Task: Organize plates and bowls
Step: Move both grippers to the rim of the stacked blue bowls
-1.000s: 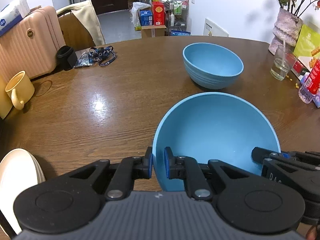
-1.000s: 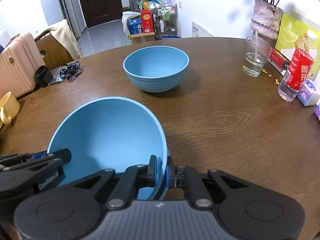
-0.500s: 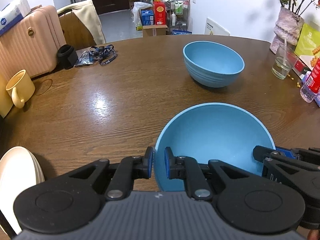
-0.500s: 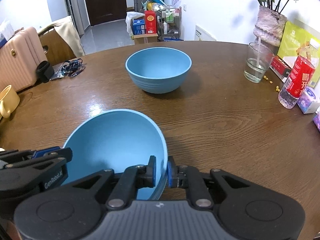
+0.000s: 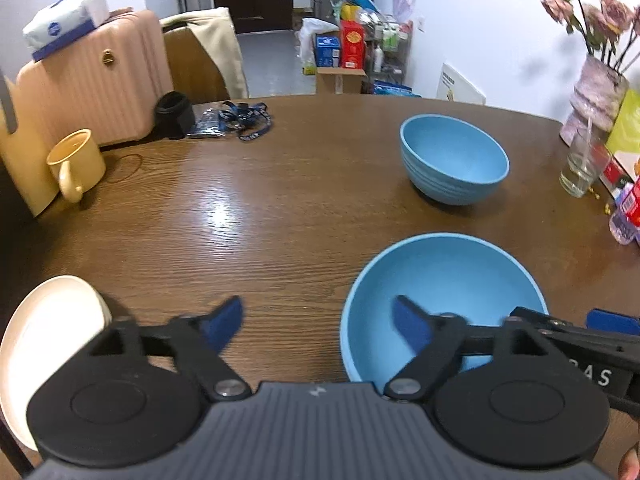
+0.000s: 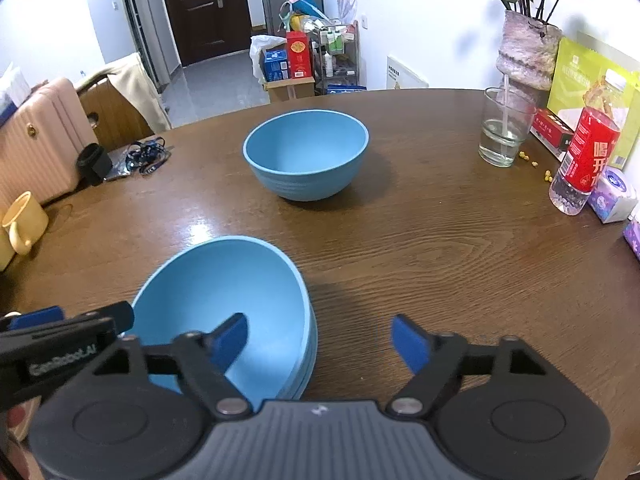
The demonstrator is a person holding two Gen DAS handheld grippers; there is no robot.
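A near blue bowl [image 5: 444, 292] rests on the wooden table [image 5: 280, 200]; in the right wrist view [image 6: 228, 304] its layered rim looks like a stack. My left gripper [image 5: 316, 324] is open, straddling its left rim. My right gripper [image 6: 320, 340] is open, straddling its right rim. A second blue bowl [image 5: 454, 158] stands farther back, also in the right wrist view [image 6: 306, 152]. A cream plate [image 5: 48, 340] lies at the near left edge.
A yellow mug [image 5: 76, 162] stands at the left edge, with lanyards [image 5: 240, 120] behind it. At the right are a glass of water [image 6: 502, 132], a red bottle [image 6: 586, 164], a flower vase [image 6: 524, 52] and tissue packs [image 6: 612, 198].
Both grippers were shut on the near bowl's rim. The bowl came down onto the table and both grippers have opened and released it.
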